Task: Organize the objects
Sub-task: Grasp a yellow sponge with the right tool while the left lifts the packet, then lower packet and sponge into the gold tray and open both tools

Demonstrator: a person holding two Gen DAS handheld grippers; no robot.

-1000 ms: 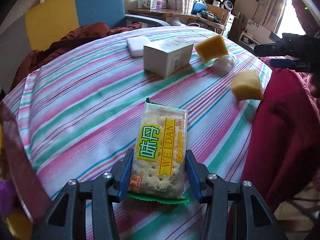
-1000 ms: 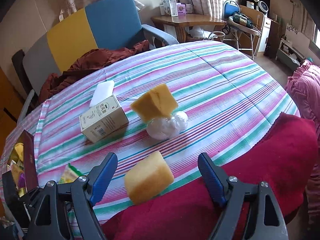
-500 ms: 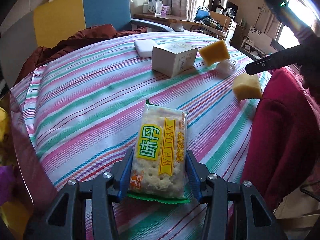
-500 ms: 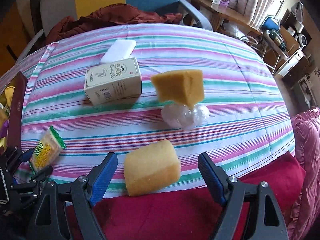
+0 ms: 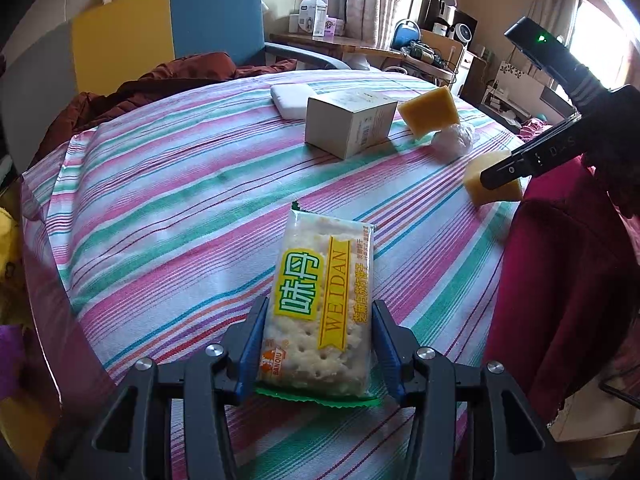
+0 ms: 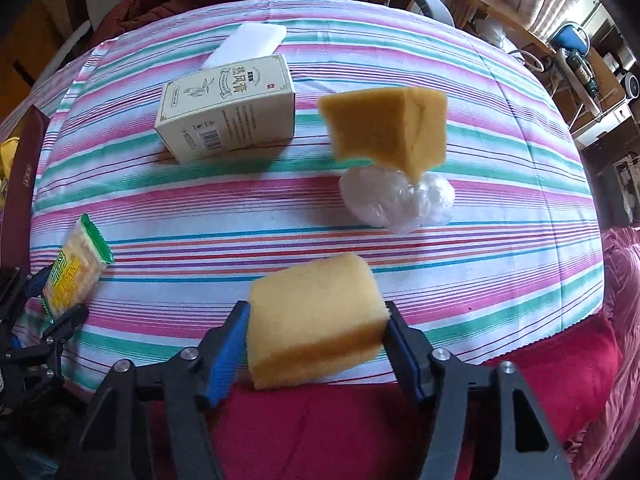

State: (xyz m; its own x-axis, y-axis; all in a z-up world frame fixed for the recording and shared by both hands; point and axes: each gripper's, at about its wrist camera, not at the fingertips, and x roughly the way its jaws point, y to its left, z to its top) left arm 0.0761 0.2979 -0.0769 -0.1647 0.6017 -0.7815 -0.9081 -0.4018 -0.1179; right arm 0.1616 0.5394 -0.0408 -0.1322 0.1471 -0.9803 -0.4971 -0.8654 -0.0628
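Cracker packet (image 5: pixel 324 304) is clamped in the left gripper (image 5: pixel 318 350) above the striped table (image 5: pixel 168 208). Right gripper (image 6: pixel 316 346) jaws are closing around the near sponge (image 6: pixel 314 316) at the table edge; squeeze should be kept centred and gentle.

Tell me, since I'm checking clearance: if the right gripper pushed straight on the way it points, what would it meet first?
The near yellow sponge, already between the closing jaws of the right gripper. Straight beyond it is probably the striped tablecloth, though depth is hard to judge.
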